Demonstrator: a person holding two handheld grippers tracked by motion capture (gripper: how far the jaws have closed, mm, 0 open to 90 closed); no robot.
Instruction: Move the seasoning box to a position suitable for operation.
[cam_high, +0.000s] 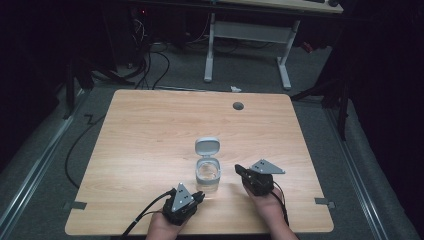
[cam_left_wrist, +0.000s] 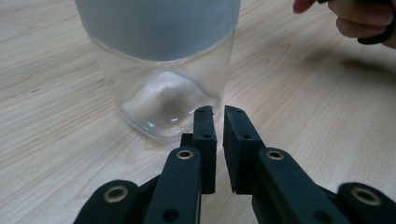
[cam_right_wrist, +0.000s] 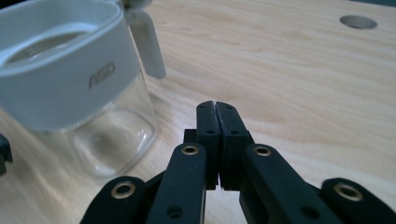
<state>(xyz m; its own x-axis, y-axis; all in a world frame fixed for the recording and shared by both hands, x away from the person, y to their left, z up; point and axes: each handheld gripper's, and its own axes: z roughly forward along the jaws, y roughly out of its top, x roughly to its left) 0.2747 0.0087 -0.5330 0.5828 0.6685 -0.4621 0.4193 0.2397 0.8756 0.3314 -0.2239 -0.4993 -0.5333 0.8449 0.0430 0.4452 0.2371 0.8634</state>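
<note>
Wood makes up the table (cam_high: 150, 130), pale and bare but for a round grommet hole (cam_high: 238, 105) near its far edge and one thing at the near middle.

That thing is a clear glass jar (cam_high: 208, 176) with a grey-white collar and a hinged lid (cam_high: 207, 146) flipped up and back, so the mouth stands open. It sits upright on the table, between the two grippers and near the front edge. Nothing can be made out inside it; through the glass in the left gripper view the bottom of the jar (cam_left_wrist: 163, 100) looks empty.

The left gripper (cam_high: 196, 196) lies low at the jar's near left side, its jaws almost together with only a thin gap, nothing between them, tips just short of the glass. The right gripper (cam_high: 239, 171) is just beside the jar's right side, apart from it, its jaws pressed tight on nothing.

As for progress, my judgement is that the lid is already open and neither gripper has a hold on the jar. What remains, whether closing the lid or moving the jar, is not yet begun.
</note>
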